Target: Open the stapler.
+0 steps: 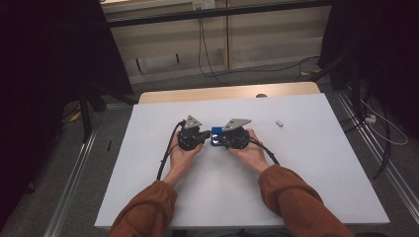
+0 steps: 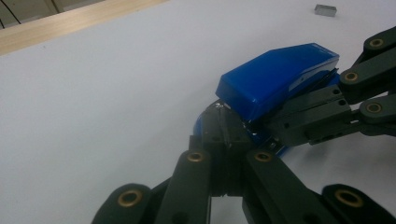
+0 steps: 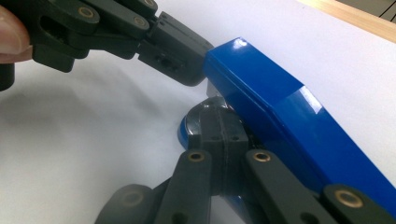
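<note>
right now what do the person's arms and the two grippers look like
Both sleeves are rust orange and reach to the wrists. The left gripper and right gripper are black, each topped by a grey three-cornered plate and trailing a black cable. Their jaws are black linked bars with brass-coloured pivot pins.

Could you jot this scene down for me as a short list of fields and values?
Table: white top, wooden far edge
Main thing: blue stapler, mid-table
Left gripper: jaws shut on the stapler's front end
Right gripper: jaws shut on the stapler's lower part
Stapler top: raised at an angle
Also there: small grey block, lying apart to the right
</note>
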The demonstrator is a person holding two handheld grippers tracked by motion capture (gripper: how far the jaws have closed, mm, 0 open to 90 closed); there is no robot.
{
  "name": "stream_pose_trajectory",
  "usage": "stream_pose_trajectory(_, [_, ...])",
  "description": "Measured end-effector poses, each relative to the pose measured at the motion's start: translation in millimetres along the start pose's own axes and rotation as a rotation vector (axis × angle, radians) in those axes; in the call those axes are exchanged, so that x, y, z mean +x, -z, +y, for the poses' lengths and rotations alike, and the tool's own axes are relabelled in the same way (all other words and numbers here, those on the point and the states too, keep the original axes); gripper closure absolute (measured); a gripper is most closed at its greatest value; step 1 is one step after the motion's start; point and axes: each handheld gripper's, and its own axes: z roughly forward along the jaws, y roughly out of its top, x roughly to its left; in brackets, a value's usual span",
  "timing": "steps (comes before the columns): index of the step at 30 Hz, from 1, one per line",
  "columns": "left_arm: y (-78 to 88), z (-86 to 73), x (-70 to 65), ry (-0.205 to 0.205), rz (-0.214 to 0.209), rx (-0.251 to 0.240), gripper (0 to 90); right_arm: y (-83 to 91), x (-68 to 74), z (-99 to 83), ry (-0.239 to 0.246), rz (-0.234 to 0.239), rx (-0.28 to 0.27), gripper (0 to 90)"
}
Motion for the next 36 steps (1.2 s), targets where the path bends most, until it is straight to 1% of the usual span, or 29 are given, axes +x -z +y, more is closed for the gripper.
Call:
stream_pose_trajectory(2, [-1.5,-0.2,-2.2,0.002,0.0,-0.004,90.0,-0.1,0.4,-0.3,0.004,-0.004,-0.003,90.0])
stream_pose_trajectory(4, [-0.1,1.4,-1.9,-0.001,-0.003,-0.009,90.0,-0.2,1.7,0.2,0.02,-0.014,0.0,90.0])
stream_pose_trajectory(5, [0.0,1.8,-2.5,0.002,-0.003,-0.015,90.0,-0.3,1.7,0.2,0.02,-0.014,0.0,90.0])
stream_pose_trajectory(6, [0.6,2.7,-2.1,-0.011,0.0,-0.012,90.0,-0.2,1.5,0.2,0.017,-0.011,0.001,90.0])
stream_pose_trajectory(7, [0.5,3.1,-2.5,-0.001,-0.001,-0.015,90.0,-0.1,1.2,0.1,0.015,-0.01,0.0,90.0])
stream_pose_trajectory(9, [0.4,3.7,-2.6,-0.002,0.0,-0.013,90.0,-0.1,1.1,-0.1,0.016,-0.009,-0.001,90.0])
stream_pose_trajectory(10, [0.5,4.0,-1.5,-0.013,0.004,-0.014,90.0,-0.1,1.2,-0.1,0.018,-0.009,-0.001,90.0])
stream_pose_trajectory(11, [0.3,3.9,-1.6,-0.007,-0.001,-0.015,90.0,-0.2,1.3,0.0,0.02,-0.01,-0.001,90.0])
stream_pose_trajectory(12, [0.5,4.1,-1.6,-0.011,0.001,-0.012,90.0,-0.2,1.4,0.1,0.02,-0.01,0.0,90.0])
stream_pose_trajectory(13, [0.4,4.1,-2.6,0.002,-0.001,-0.017,90.0,-0.1,1.4,0.3,0.02,-0.01,0.001,90.0])
stream_pose_trajectory(14, [1.2,4.8,-2.1,-0.005,-0.001,-0.018,90.0,-0.1,1.1,0.1,0.018,-0.008,0.001,90.0])
stream_pose_trajectory(15, [1.3,5.3,-2.6,0.002,-0.003,-0.024,90.0,-0.1,0.9,0.1,0.014,-0.006,0.0,90.0])
stream_pose_trajectory(16, [2.1,6.0,-2.6,-0.005,0.0,-0.025,90.0,-0.1,0.8,0.0,0.013,-0.005,0.0,90.0])
stream_pose_trajectory(17, [2.2,6.3,-3.2,0.003,-0.003,-0.028,90.0,-0.1,0.8,0.0,0.015,-0.006,-0.001,90.0])
stream_pose_trajectory(21, [3.7,8.3,-3.2,-0.005,-0.003,-0.034,90.0,-0.3,1.0,0.2,0.03,-0.009,-0.001,90.0])
stream_pose_trajectory(23, [3.8,9.3,-3.5,0.005,-0.005,-0.039,90.0,-0.2,0.8,0.3,0.031,-0.007,0.0,90.0])
stream_pose_trajectory(24, [3.7,10.3,-3.2,0.026,-0.008,-0.052,90.0,-0.2,0.6,0.1,0.032,-0.006,-0.001,90.0])
stream_pose_trajectory(25, [3.6,11.1,-3.3,0.037,-0.009,-0.053,90.0,-0.3,0.6,-0.5,0.036,-0.003,-0.007,90.0])
stream_pose_trajectory(27, [2.4,12.2,-4.0,0.016,0.009,-0.053,90.0,-0.2,0.6,-1.1,0.031,-0.002,-0.01,90.0])
stream_pose_trajectory(28, [2.5,12.0,-3.7,0.026,0.004,-0.052,90.0,-0.3,0.7,-0.7,0.035,-0.004,-0.008,90.0])
stream_pose_trajectory(29, [2.5,12.1,-3.6,0.028,0.002,-0.052,90.0,-0.3,1.1,-0.5,0.038,-0.006,-0.007,90.0])
stream_pose_trajectory(32, [3.0,13.5,-3.9,0.021,0.003,-0.056,90.0,-0.3,0.4,-0.5,0.031,-0.002,-0.006,90.0])
stream_pose_trajectory(36, [3.7,16.3,-5.9,0.03,0.006,-0.079,90.0,-0.2,0.6,-0.5,0.023,-0.003,-0.006,90.0])
